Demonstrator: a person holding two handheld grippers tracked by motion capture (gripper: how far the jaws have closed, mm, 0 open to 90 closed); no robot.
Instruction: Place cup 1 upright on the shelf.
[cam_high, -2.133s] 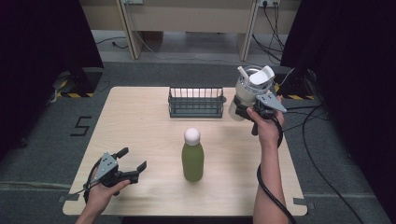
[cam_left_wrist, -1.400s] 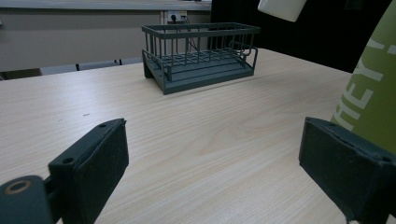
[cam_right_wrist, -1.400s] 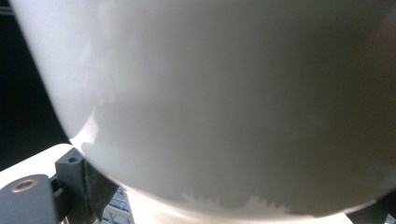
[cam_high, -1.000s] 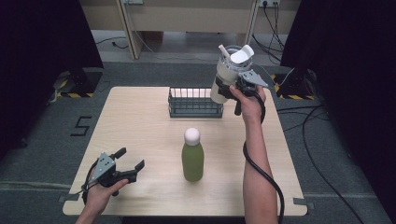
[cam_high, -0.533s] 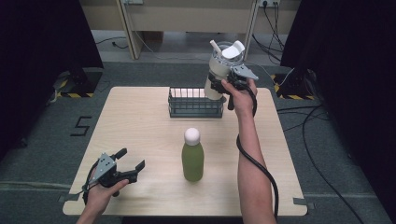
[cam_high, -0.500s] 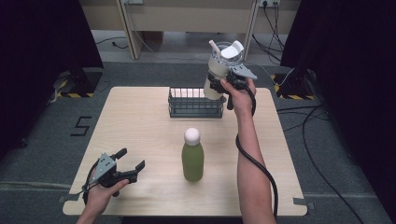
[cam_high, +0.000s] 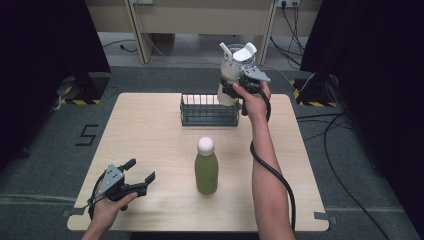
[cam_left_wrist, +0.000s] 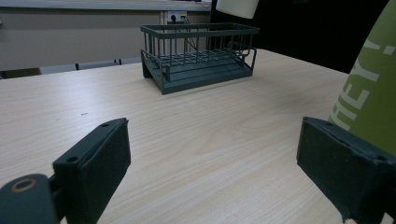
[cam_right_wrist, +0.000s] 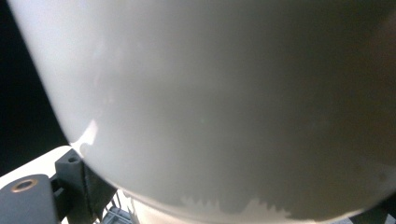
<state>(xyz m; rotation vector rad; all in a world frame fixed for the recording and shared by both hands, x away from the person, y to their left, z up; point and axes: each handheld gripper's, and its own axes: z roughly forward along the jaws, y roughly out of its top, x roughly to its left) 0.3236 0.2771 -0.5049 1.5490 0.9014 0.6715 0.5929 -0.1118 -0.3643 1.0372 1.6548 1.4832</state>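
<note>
High view: light wooden table (cam_high: 150, 125) in the centre of the frame. A dark wire basket (cam_high: 209, 110) stands on the table in the upper middle, long side facing the camera. A green bottle (cam_high: 206, 167) with a white round cap stands upright on the table just below centre, well apart from the basket. Right gripper (cam_high: 231, 90), upper right of centre, is clamped on a pale translucent bottle (cam_high: 230, 75) with a white flip lid standing open at its top; the bottle is held in the air, tilted a little, over the right end of the basket. Whether its base touches the basket rim cannot be told. A black cable (cam_high: 272, 172) trails from this gripper down along the forearm. Right gripper view: the pale bottle (cam_right_wrist: 224, 102) wall sits close against the lens, a jaw pressed to it at lower left. Left gripper (cam_high: 140, 175), lower left of the high view, sits low at the table surface, jaws spread wide with nothing between them. Left gripper view: both jaws stand far apart over bare table (cam_left_wrist: 210, 140); the green bottle (cam_left_wrist: 373, 102) with white lettering is at the right edge just behind the right jaw, the basket (cam_left_wrist: 198, 53) in the upper middle.
</note>
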